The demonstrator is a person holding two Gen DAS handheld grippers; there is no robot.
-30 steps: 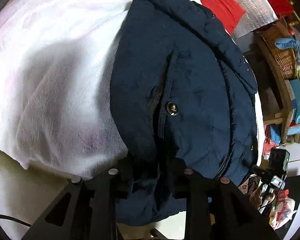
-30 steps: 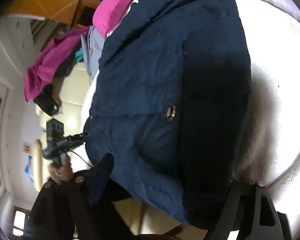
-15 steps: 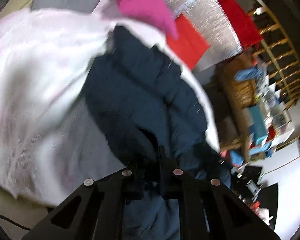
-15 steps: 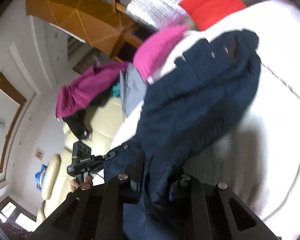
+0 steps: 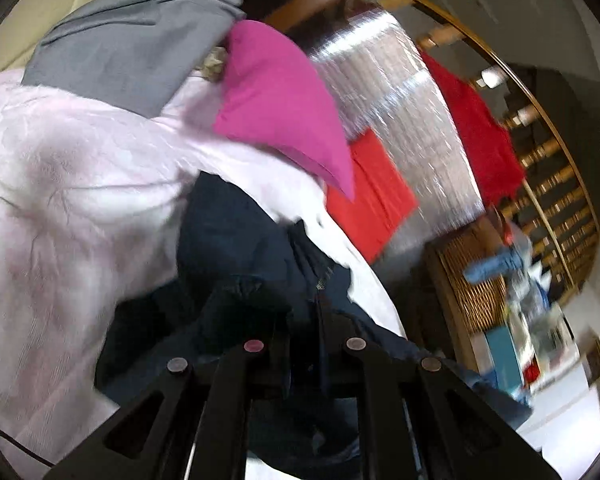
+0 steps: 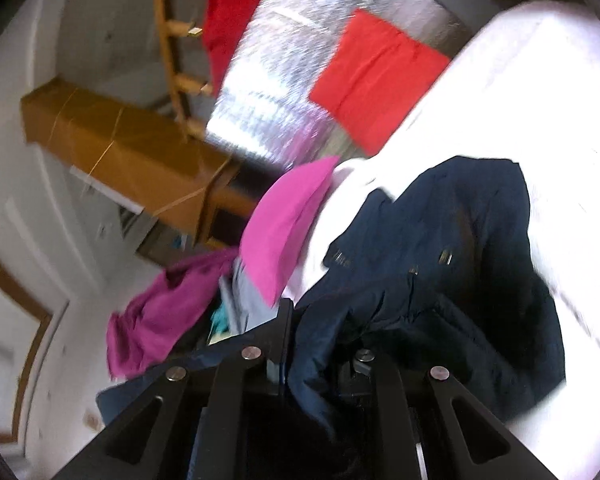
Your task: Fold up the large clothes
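1. Left wrist view: my left jaws (image 5: 304, 320) are pressed together, pinching the navy jacket's (image 5: 236, 240) hem. The jacket runs away from me, up across the pink blanket (image 5: 60, 168) toward the magenta cushion (image 5: 280, 120).
2. Right wrist view: my right jaws (image 6: 320, 344) pinch the same hem. Only here does the jacket's far end (image 6: 480, 184) show, lying flat.
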